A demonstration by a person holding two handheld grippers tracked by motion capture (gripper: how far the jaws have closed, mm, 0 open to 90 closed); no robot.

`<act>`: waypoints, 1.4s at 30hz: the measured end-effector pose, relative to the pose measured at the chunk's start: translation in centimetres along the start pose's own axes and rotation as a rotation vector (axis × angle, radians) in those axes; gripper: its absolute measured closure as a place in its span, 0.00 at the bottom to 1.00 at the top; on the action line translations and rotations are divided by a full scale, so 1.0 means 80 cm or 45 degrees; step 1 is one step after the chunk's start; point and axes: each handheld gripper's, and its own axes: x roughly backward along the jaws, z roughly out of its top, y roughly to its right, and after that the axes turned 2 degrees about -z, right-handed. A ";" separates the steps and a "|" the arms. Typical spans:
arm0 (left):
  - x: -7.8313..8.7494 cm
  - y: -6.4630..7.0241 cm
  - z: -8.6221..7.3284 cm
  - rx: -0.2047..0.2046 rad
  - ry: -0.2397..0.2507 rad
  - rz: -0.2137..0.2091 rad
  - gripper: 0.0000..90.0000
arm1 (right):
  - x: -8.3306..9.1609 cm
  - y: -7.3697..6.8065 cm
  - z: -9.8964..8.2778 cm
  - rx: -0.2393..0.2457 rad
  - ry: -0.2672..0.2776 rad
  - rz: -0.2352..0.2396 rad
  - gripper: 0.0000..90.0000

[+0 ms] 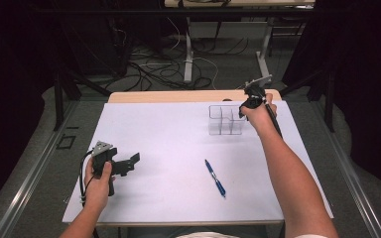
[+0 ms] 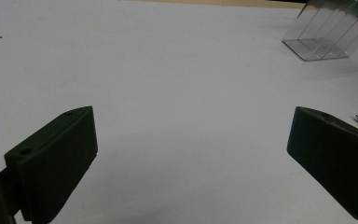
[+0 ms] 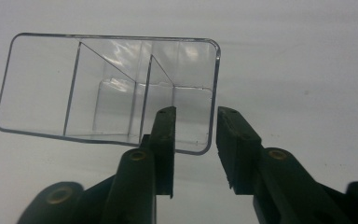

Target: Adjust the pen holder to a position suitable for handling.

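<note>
- High view: one clear organizer (image 1: 225, 120) stands far right on the white tabletop (image 1: 168, 144); one blue pen (image 1: 215, 178) lies nearer.
- Left gripper view: left tongs (image 2: 191, 163) spread wide, empty; the pen is cut off.
- Right gripper view: right tongs (image 3: 195, 140) straddle the organizer's end wall, narrowly parted; contact unclear.

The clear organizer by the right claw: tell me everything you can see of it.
The clear organizer is a see-through, plastic-looking rectangular box with rounded corners, split by thin dividers into compartments, all seemingly empty. It stands upright, open top up, on the white table toward the far right side. The right claw straddles one end wall, one jaw inside the end compartment and one outside, with a gap still visible, so not clamped. The blue pen lies apart, nearer the person.
</note>
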 end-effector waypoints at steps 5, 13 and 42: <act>0.001 0.000 0.000 0.003 0.000 0.002 0.02 | 0.007 -0.001 -0.004 0.043 0.015 0.014 0.66; 0.001 0.000 0.000 0.002 -0.001 0.001 0.02 | 0.022 -0.004 -0.011 0.043 0.038 0.022 0.43; 0.000 0.001 0.000 -0.001 -0.002 -0.002 0.02 | 0.044 -0.027 -0.105 0.227 0.013 0.106 0.29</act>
